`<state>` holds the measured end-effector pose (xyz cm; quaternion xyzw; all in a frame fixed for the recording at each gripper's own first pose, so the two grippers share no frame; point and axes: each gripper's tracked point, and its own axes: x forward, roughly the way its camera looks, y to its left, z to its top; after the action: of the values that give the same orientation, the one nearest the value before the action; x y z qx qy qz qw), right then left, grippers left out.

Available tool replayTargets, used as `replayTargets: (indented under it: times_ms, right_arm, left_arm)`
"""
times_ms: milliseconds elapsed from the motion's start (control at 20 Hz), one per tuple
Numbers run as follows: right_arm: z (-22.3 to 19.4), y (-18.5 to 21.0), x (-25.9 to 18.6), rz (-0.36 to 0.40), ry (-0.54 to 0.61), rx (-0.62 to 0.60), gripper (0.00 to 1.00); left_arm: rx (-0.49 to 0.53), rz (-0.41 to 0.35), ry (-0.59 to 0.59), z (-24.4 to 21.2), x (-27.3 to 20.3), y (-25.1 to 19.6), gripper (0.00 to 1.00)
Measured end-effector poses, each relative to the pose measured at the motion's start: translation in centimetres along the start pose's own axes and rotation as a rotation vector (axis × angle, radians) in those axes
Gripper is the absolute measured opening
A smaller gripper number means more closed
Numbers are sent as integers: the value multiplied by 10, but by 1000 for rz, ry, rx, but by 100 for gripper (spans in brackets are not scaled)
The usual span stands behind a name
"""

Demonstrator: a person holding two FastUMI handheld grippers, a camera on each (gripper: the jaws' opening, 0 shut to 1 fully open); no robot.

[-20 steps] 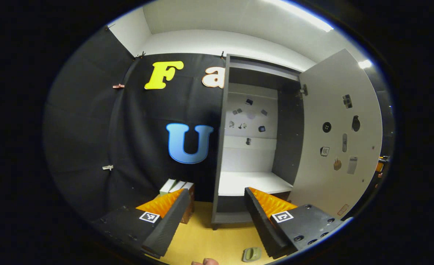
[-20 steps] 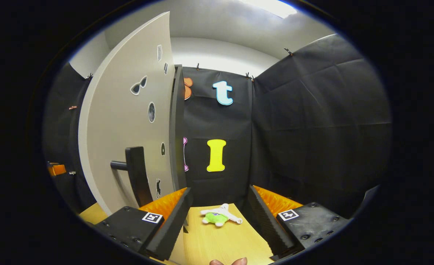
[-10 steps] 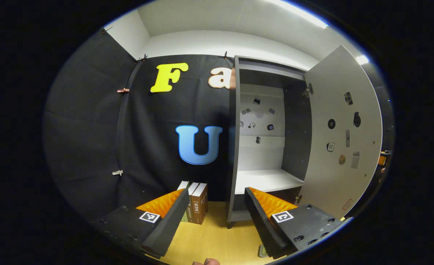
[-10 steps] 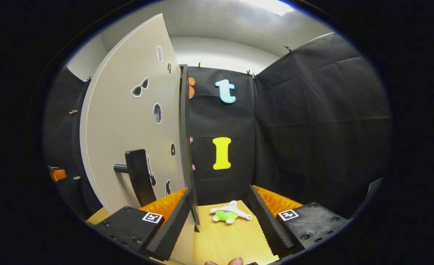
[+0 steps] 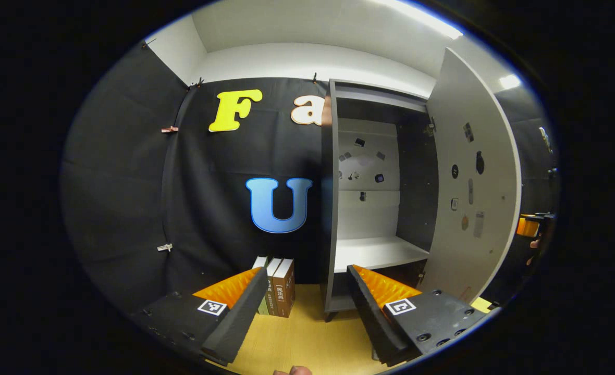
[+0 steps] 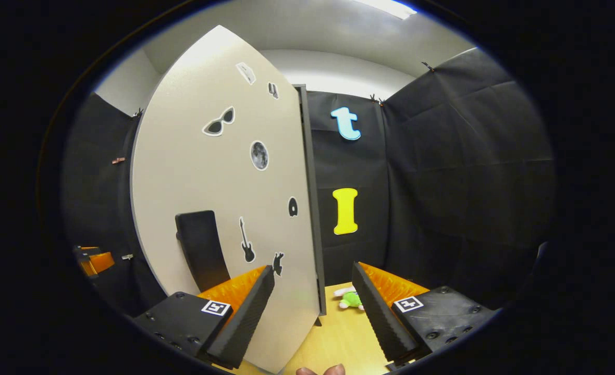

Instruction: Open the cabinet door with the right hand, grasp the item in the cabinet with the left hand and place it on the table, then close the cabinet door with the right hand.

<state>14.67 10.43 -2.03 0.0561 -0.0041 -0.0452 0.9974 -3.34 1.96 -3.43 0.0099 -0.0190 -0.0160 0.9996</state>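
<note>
The grey cabinet (image 5: 329, 208) stands with its door (image 5: 469, 182) partly swung out to the right; its white shelf (image 5: 375, 252) is bare. My left gripper (image 5: 307, 271) is open and holds nothing, in front of the cabinet's left wall. In the right gripper view the door's outer face (image 6: 224, 198), with stickers and a black handle (image 6: 200, 250), stands close on the left. My right gripper (image 6: 312, 271) is open, the door's free edge (image 6: 312, 219) rising between its fingers. A green and white plush toy (image 6: 350, 299) lies on the wooden table (image 6: 339, 333).
Three books (image 5: 279, 286) stand upright on the table (image 5: 307, 338) left of the cabinet. The other gripper (image 5: 529, 226) shows beyond the door at the far right of the left gripper view. Black cloth walls close the booth behind and at both sides.
The door has swung toward the cabinet. The right gripper has followed it, so its outer face now looks wider and the handle is seen face-on. The left gripper view has shifted slightly left.
</note>
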Motion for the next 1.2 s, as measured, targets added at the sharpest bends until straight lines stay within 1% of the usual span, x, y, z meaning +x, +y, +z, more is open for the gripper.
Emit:
replayTargets:
  times_ms: [100, 200, 350, 550, 600, 650, 750, 950, 1150, 1200]
  right_arm:
    - [-4, 18, 9, 19, 7, 14, 98]
    - [-11, 40, 17, 58, 24, 41, 98]
    - [-24, 74, 30, 156, 76, 65, 98]
    - [-16, 115, 35, 227, 53, 22, 98]
    - [-14, 120, 34, 242, 42, 14, 98]
    - [-12, 124, 34, 251, 33, 6, 98]
    - [-14, 125, 32, 259, 31, -5, 98]
    - [-11, 134, 25, 284, 28, -3, 98]
    - [-12, 130, 12, 292, 29, -9, 98]
    - [-10, 127, 9, 286, 22, -11, 98]
  left_arm:
    - [14, -3, 17, -5, 2, 2, 95]
    - [33, -8, 41, -11, 6, 4, 95]
    - [46, -4, 52, -14, 5, 5, 95]
    - [37, -9, 77, -22, 6, 2, 95]
    - [34, -10, 84, -24, 6, 1, 95]
    - [33, -8, 85, -25, 6, 1, 93]
    - [38, -4, 99, -29, 5, 1, 95]
    - [17, 0, 103, -32, -1, 0, 94]
    - [18, 9, 84, -24, -2, 3, 94]
    - [16, 15, 73, -20, -4, 3, 92]
